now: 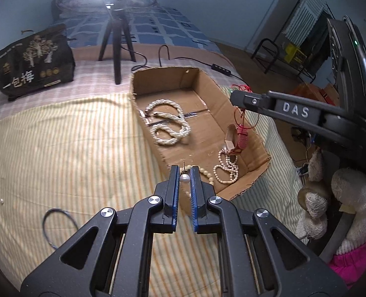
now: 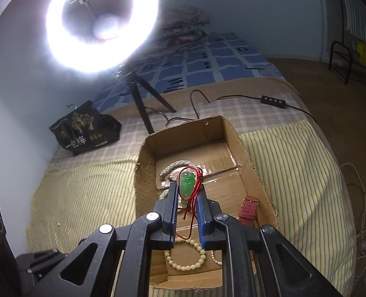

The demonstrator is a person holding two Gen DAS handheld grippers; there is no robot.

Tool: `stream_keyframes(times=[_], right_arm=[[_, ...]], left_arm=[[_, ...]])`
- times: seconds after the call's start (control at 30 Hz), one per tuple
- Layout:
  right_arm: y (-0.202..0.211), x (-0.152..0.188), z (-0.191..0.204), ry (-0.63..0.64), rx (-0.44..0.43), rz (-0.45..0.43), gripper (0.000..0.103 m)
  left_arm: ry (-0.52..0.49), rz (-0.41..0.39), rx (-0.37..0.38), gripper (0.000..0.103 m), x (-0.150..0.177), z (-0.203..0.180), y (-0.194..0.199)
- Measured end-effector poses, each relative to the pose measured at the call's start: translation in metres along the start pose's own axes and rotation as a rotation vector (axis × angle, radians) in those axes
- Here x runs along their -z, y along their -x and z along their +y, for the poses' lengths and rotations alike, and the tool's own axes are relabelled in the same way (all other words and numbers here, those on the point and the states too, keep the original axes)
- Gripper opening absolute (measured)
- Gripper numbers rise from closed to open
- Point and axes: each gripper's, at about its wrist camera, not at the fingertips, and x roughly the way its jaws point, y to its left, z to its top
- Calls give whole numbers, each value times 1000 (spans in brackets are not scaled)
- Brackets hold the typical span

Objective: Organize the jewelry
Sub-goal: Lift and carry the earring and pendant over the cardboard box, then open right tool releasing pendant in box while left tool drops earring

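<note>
Your left gripper (image 1: pixel 184 173) pinches a white pearl drop earring (image 1: pixel 184 178) beside the open cardboard box (image 1: pixel 242 99); your right gripper (image 2: pixel 187 193) clamps a green jade pendant on red cord (image 2: pixel 186 185) above it

I can read white raised letters, "DAS", on the dark arm of my right gripper (image 1: pixel 237 98), which reaches over the right wall of the cardboard box (image 1: pixel 254 146). Beyond the box's far left corner sits a black bag (image 1: pixel 34 61) printed with gold trees; its white Chinese characters read "一包梅". The smaller gold print on the bag is too tiny for me to make out. Nothing else is legible.
</note>
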Motion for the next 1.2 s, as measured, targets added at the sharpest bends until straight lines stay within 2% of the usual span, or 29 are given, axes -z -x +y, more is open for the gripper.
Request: stream_keyframes(times=[0.47, 0.57, 0.63, 0.7, 0.73, 0.77, 0.8, 0.83, 0.87, 0.9, 1.03, 1.13, 1.2], right_arm=[[-15, -3, -17, -36, 19, 19, 12], [-16, -3, -16, -31, 22, 21, 15], [-15, -3, -15, -26, 28, 18, 29], [-14, -3, -15, -28, 39, 12, 36], [-14, -3, -15, -31, 46, 12, 43], [-14, -3, -16, -36, 49, 10, 48], [-13, -3, -17, -42, 55, 6, 61], [-13, -3, -17, -47, 62, 2, 72], [-11, -4, -18, -57, 75, -9, 75], [-10, -4, -19, -62, 80, -15, 79], [-7, -5, -20, -73, 122, -30, 93], [-6, -6, -20, -78, 142, -35, 96], [-6, -7, -20, -79, 151, -33, 97]], left_arm=[[-37, 12, -2, 6, -2, -22, -25], [-40, 13, 1, 7, -2, -23, -26], [-41, 14, 10, 7, -2, -23, -26], [-43, 12, 19, 7, -3, -23, -25], [-45, 16, 22, 7, -3, -23, -26], [-49, 25, 23, 15, -3, -24, -26], [-51, 29, 25, 24, -3, -24, -26], [-54, 25, 27, 43, -2, -24, -26], [-57, 16, 24, 56, -2, -24, -24], [-61, 5, 19, 58, -1, -24, -23], [-77, 4, 16, 60, -1, -25, -20], [-70, 12, 1, 66, 0, -23, -21], [-66, 10, -2, 66, 0, -21, -21]])
